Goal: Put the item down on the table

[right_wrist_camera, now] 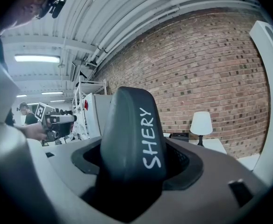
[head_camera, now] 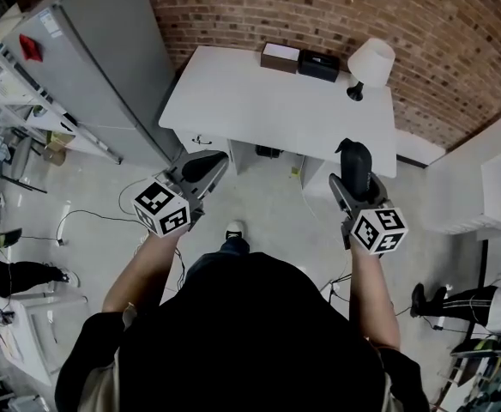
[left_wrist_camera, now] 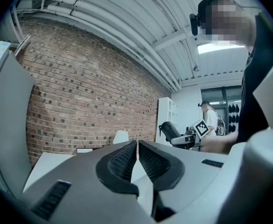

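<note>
Two handheld grippers face a white table [head_camera: 259,101] at the top of the head view. The right gripper [head_camera: 356,183], centre right, stands wide, its jaws clamped on a dark, rounded hard case [head_camera: 353,157] lettered "SHERY" in white, held in the air at the table's near edge. The left gripper [head_camera: 203,168], centre left, has its ribbed pads pressed together with nothing between them.
</note>
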Demonstrator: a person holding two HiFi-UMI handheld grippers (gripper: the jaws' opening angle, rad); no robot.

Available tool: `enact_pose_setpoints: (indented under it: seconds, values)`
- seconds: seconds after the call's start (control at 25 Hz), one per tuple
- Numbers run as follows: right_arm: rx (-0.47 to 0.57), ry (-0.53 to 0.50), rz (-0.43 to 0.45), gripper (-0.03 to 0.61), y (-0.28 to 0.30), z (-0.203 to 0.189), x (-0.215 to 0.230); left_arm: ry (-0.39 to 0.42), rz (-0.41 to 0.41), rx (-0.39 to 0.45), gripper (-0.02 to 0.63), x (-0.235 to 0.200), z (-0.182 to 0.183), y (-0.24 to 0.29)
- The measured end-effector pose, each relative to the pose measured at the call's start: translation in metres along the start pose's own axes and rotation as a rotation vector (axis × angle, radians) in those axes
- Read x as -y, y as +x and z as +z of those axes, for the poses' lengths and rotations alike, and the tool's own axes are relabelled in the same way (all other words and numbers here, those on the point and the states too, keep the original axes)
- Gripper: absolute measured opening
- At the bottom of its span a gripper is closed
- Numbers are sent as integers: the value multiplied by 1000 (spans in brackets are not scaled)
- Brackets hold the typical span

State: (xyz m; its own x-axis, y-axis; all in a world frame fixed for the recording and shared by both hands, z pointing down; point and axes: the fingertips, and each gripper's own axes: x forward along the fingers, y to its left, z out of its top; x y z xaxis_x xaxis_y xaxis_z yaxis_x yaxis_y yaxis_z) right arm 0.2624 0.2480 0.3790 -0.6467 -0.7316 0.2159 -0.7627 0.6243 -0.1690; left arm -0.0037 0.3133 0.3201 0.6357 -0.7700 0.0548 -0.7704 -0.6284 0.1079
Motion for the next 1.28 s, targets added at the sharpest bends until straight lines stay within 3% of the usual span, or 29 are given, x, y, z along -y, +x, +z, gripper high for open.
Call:
enact_pose_setpoints:
  seconds: [1.28]
  values:
    - [-109, 28, -72, 351, 149, -6, 30, -84, -86, -83, 32, -165, -33, 88]
